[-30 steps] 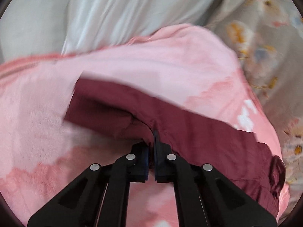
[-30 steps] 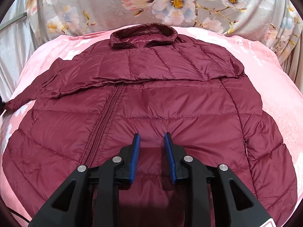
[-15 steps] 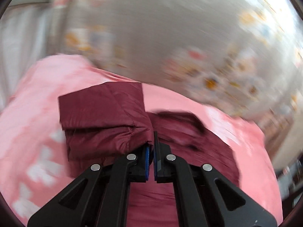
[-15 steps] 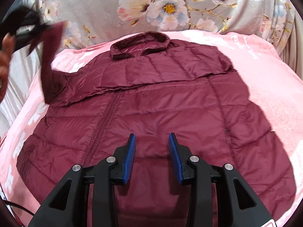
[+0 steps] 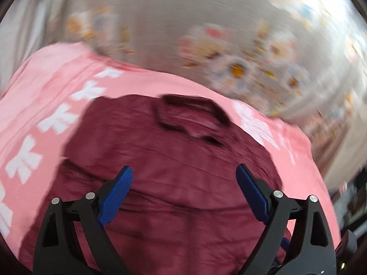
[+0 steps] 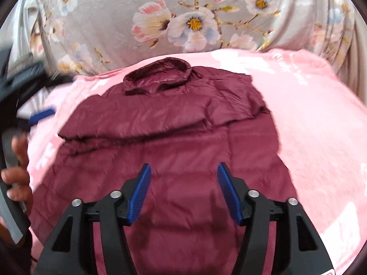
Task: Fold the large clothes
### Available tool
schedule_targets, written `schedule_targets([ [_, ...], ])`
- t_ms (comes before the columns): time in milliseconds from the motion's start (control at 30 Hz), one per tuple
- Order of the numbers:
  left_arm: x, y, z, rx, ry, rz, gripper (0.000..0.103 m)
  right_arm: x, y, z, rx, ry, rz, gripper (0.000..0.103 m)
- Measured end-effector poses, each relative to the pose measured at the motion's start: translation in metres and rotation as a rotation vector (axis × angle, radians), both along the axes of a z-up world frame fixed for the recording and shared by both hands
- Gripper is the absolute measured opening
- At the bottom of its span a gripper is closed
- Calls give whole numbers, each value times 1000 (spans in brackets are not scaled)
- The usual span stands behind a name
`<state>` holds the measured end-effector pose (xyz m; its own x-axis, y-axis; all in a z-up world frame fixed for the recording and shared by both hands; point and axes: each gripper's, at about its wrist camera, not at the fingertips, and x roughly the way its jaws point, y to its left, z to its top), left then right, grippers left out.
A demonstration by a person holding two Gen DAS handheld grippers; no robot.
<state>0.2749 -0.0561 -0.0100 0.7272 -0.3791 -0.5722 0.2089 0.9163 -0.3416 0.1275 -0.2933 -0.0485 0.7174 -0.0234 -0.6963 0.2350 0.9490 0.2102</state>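
Maroon puffer jacket [image 6: 174, 137] lies front-up on the pink blanket [image 6: 321, 126], collar [image 6: 158, 75] at 12 o'clock; both sleeves look folded across the chest, so I'd judge the sleeve step done and the body folds not started. Left claw [image 5: 184, 183] is opening wide, nothing between its jaws. Right claw [image 6: 183, 183] is also opening and empty, above the lower jacket front.

1 jacket [image 6: 174, 142], 1 blanket [image 6: 321, 126], 2 grippers [image 6: 184, 192]
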Motion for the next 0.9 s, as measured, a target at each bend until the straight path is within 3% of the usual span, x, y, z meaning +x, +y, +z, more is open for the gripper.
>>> schedule_targets([
  [100, 22, 44, -11, -32, 65, 98, 86, 29, -8, -3, 79, 29, -12, 61],
  [233, 52, 100, -38, -107, 178, 202, 81, 56, -16, -6, 105, 31, -52, 61],
  [500, 81, 140, -81, -224, 297, 275, 75, 99, -37, -29, 231, 85, -136, 60],
  [533, 84, 141, -84, -229, 309, 276, 71, 105, -36, -34, 241, 92, -128, 57],
  [600, 91, 140, -91, -245, 340, 271, 67, 111, -34, -36, 241, 94, -102, 27],
  [633, 94, 140, -96, -255, 365, 267, 64, 115, -31, -34, 222, 98, -87, 4],
  [733, 98, 141, -98, -259, 376, 288, 63, 116, -34, -2, 174, -1, -78, 3],
  [800, 99, 139, -93, -233, 357, 293, 63, 111, -36, 37, 67, -118, -85, 3],
  [900, 102, 132, -88, -191, 338, 293, 63, 110, -36, 61, -78, -159, -91, 2],
])
